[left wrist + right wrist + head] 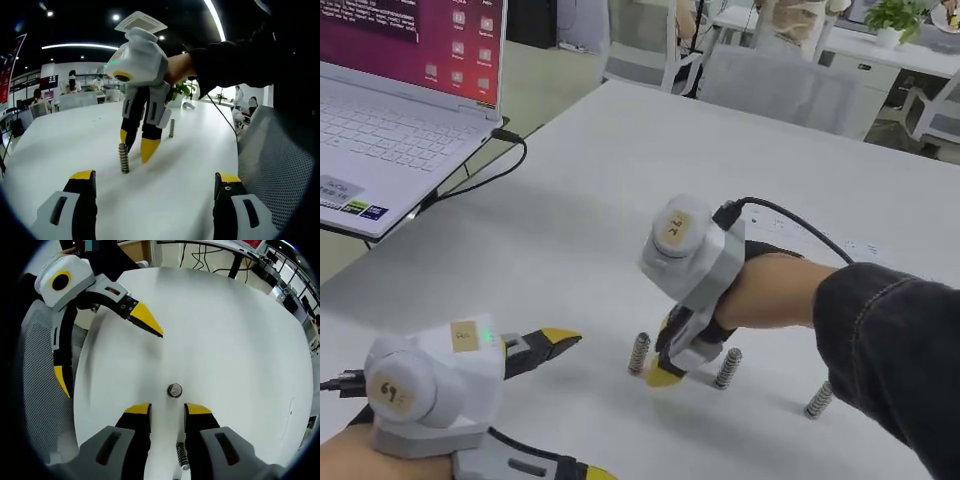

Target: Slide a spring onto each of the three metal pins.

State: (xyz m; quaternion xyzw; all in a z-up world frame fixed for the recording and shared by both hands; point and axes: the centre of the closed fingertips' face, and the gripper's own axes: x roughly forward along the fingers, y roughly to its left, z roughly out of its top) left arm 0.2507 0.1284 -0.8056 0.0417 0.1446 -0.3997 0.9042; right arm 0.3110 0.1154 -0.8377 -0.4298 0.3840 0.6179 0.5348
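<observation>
**benchrat:** On the white table [620, 200], head view first: first spring [638, 353], second spring [727, 368] and third spring [818, 399] all stand upright, with the pins hidden inside them. Your right gripper [661, 374] points down between the first two, jaws a little apart, pinching nothing I can see. Left gripper [577, 405] hangs well apart from them, spread wide.

**coilfan:** Left gripper view agrees. Its own jaws are wide, and your right tips sit just beside the first spring [123, 158].

**benchrat:** Right gripper view: probably that first spring [174, 390] again, end-on, just ahead of the narrow gap. I'd guess you're checking seating. Nudge gently, go in vertical, then lift straight up so no tip clips a coil.
</observation>
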